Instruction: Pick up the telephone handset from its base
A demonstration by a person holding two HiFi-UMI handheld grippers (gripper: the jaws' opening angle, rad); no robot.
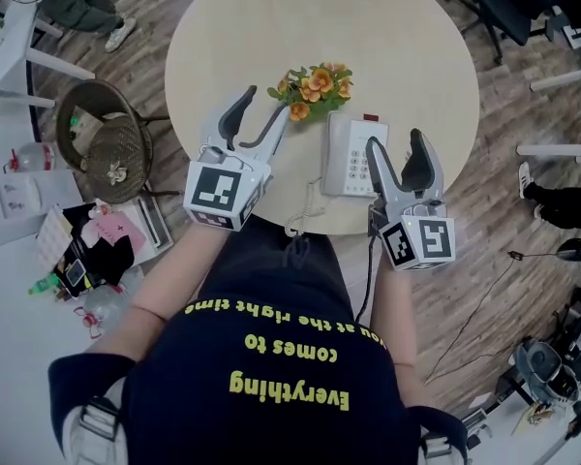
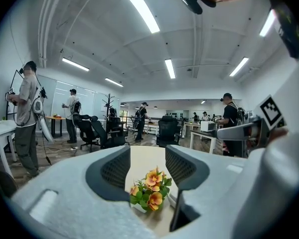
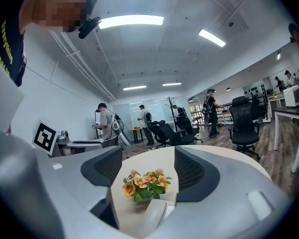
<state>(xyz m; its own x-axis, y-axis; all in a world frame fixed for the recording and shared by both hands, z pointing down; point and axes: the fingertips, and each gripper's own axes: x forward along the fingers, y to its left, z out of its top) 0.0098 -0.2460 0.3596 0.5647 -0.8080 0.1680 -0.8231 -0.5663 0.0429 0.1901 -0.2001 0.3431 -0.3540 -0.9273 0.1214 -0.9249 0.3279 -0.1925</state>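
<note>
Right now I have both tongs spread wide, pinching nothing. My left gripper [image 1: 264, 105] hovers just beside the orange flowers [image 1: 315, 85]; whatever pot holds them is hidden under the leaves. My right gripper [image 1: 395, 140] hangs at the right edge of the white telephone [image 1: 360, 158], whose handset [image 1: 334, 153] lies in its base on the round table [image 1: 271, 27].

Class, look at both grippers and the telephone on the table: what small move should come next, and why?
Probably ease the right gripper forward and down until its jaws straddle the handset, which lies on the telephone base. The jaws are wide apart and empty, and the right gripper view shows the handset low between them, not yet reached.
</note>
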